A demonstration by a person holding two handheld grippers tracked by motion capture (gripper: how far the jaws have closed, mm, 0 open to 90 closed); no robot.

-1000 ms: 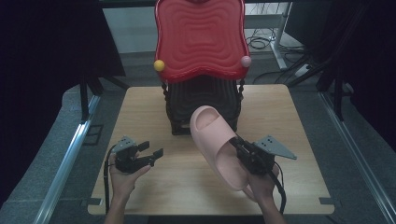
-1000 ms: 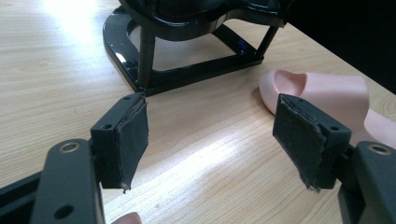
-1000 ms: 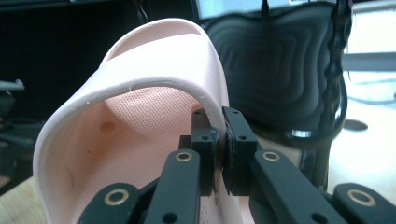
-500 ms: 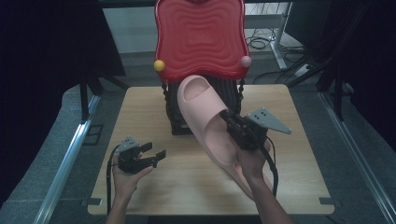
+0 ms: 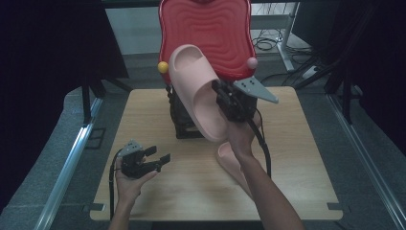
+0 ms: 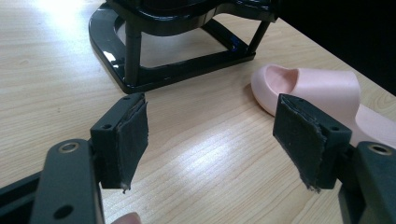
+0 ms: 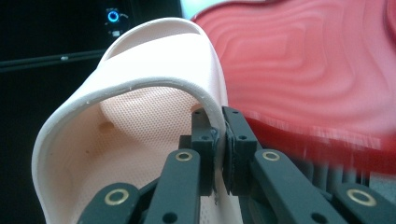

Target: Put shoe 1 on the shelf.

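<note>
pink foam slipper hangs clamped by its strap edge in the right gripper above the wooden table's far edge, while the left gripper gapes wide and empty near the front-left corner.

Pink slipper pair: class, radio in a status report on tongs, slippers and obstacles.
Right tongs shut on raised slipper sidewall. Left tongs open, empty, low over table. Second slipper flat on table. Red tray on black stand close behind raised slipper.

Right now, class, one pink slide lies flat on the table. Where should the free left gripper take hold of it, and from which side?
Probably the strap wall of the pink slide on the table, beside its opening: the thinnest part, so one jaw slips inside and one outside. Come low from the left, where the open left gripper already faces it, much as the right gripper pinches the raised slide.
</note>
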